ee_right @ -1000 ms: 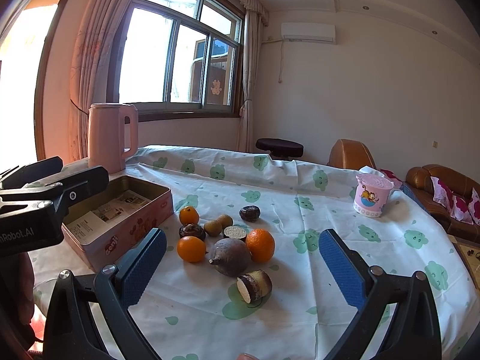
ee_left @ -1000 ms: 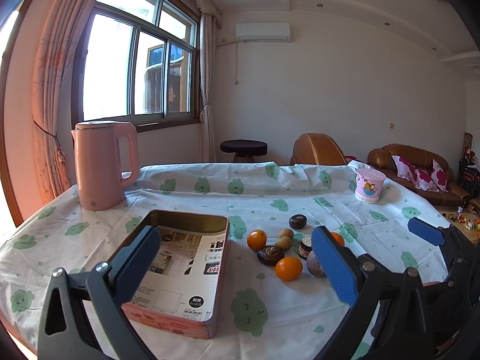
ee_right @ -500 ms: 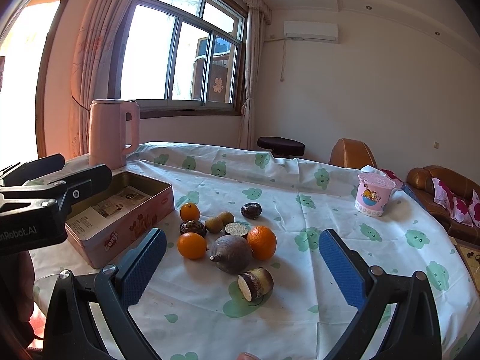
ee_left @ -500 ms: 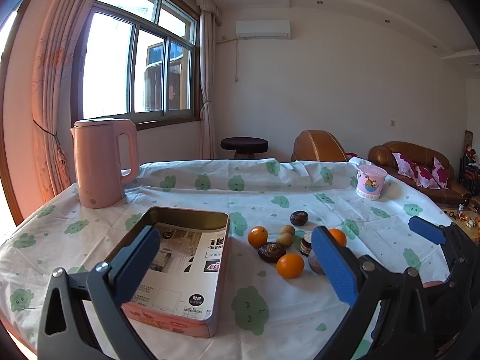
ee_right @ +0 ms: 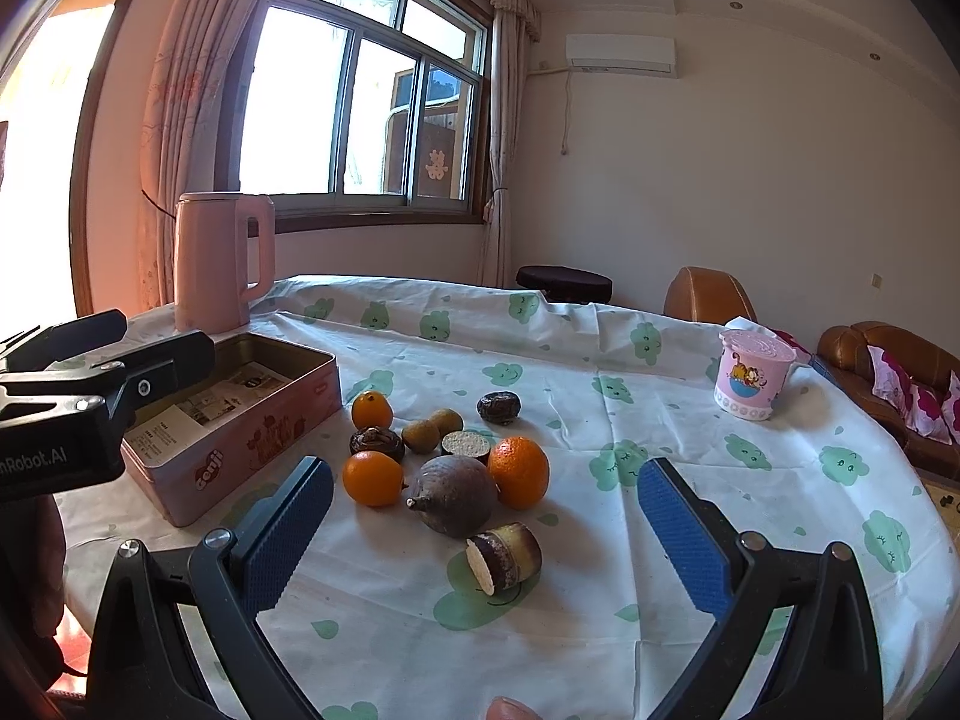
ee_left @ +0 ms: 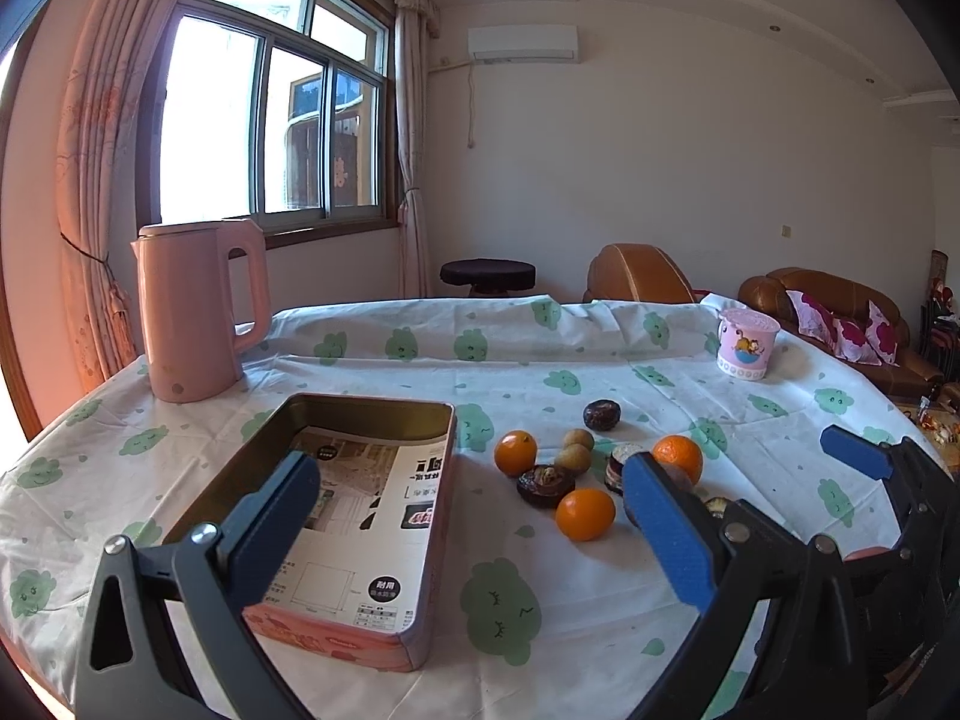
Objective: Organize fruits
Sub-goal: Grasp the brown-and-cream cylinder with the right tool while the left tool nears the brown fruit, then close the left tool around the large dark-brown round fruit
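Both tools, left (ee_left: 468, 534) and right (ee_right: 486, 531), gape wide, empty. Fruits (ee_right: 450, 456) cluster mid-frame on the table (ee_right: 660, 432), tin (ee_right: 240, 414) at left. Your risk: round oranges (ee_right: 518, 471) roll if nudged; tight packing invites bumping neighbours.

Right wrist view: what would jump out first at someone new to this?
The cluster of fruit mid-table: three oranges around a big brown round one, with small dark pieces among them. Left of it sits the open pink tin, holding only printed paper, and behind that the pink kettle. Both the left gripper and right gripper are open and hold nothing.
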Motion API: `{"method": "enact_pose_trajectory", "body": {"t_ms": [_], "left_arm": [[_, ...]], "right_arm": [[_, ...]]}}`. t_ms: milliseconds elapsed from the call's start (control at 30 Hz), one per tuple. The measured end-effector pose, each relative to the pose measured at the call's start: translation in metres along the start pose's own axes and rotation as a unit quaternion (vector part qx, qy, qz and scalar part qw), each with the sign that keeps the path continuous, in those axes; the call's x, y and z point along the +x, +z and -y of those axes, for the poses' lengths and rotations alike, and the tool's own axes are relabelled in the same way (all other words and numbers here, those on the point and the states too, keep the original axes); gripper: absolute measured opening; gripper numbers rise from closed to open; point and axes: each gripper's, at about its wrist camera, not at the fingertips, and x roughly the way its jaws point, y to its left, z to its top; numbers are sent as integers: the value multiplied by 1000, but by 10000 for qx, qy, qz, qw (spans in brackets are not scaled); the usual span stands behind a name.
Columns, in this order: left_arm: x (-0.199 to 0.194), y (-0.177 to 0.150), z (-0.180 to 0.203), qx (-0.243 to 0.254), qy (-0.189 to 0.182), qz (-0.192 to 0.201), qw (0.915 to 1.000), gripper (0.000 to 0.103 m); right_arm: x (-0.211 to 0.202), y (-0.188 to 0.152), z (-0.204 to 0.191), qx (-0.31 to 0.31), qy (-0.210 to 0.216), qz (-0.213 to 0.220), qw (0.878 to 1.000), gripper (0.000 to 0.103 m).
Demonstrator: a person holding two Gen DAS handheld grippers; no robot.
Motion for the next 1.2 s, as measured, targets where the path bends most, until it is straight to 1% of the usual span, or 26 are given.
{"method": "enact_pose_trajectory", "body": {"t_ms": [67, 133, 200, 267, 333, 400, 467, 533, 567, 600, 633, 667, 733, 800, 933, 1000, 1033, 1067, 1100, 1200], "left_arm": [[5, -4, 3, 36, -34, -70, 10000, 103], [11, -8, 6, 44, -87, -156, 9998, 103], [15, -11, 9, 54, -168, -238, 9996, 103], [20, -13, 13, 82, -219, -293, 9993, 103], [23, -14, 17, 124, -265, -314, 9991, 103], [26, -14, 22, 175, -335, -378, 9986, 102], [28, -13, 28, 237, -399, -375, 9982, 102], [31, -12, 34, 364, -429, -372, 9977, 100], [33, -12, 38, 407, -461, -383, 9974, 99], [35, -12, 40, 444, -504, -414, 9969, 98], [39, -12, 44, 488, -553, -462, 9962, 95], [42, -12, 47, 524, -607, -520, 9954, 91], [47, -12, 53, 581, -719, -630, 9937, 86], [51, -12, 58, 612, -819, -706, 9923, 85], [61, -9, 74, 763, -976, -838, 9888, 78], [69, -9, 81, 769, -1146, -1039, 9850, 76], [74, -9, 85, 765, -1233, -1156, 9826, 72], [78, -9, 89, 777, -1303, -1270, 9802, 66], [82, -10, 92, 802, -1366, -1381, 9777, 64], [93, -12, 101, 788, -1479, -1666, 9717, 63]], "right_arm": [[7, -5, 5, -55, -71, -121, 9999, 102], [15, -10, 12, -68, -95, -328, 9994, 98], [23, -15, 17, -30, 15, -558, 9984, 82], [30, -20, 19, -35, 149, -749, 9971, 74], [35, -24, 18, -78, 246, -870, 9959, 71], [38, -24, 18, -106, 361, -964, 9946, 63], [43, -23, 15, -194, 410, -1128, 9926, 62], [49, -23, 15, -205, 521, -1294, 9900, 53], [52, -23, 15, -241, 511, -1349, 9893, 47], [54, -23, 15, -277, 539, -1416, 9881, 45], [58, -23, 16, -294, 614, -1500, 9863, 43], [60, -23, 16, -282, 685, -1572, 9848, 37], [59, -22, 18, -315, 695, -1548, 9850, 36], [55, -21, 21, -298, 661, -1427, 9871, 36], [50, -14, 45, -35, 254, -1174, 9928, 36], [50, -14, 56, 50, 11, -1128, 9936, 36], [52, -15, 60, 83, -64, -1149, 9933, 36], [54, -18, 65, 151, -88, -1192, 9927, 36], [55, -18, 70, 288, -9, -1204, 9923, 36], [55, -17, 69, 285, -19, -1170, 9927, 36]]}}
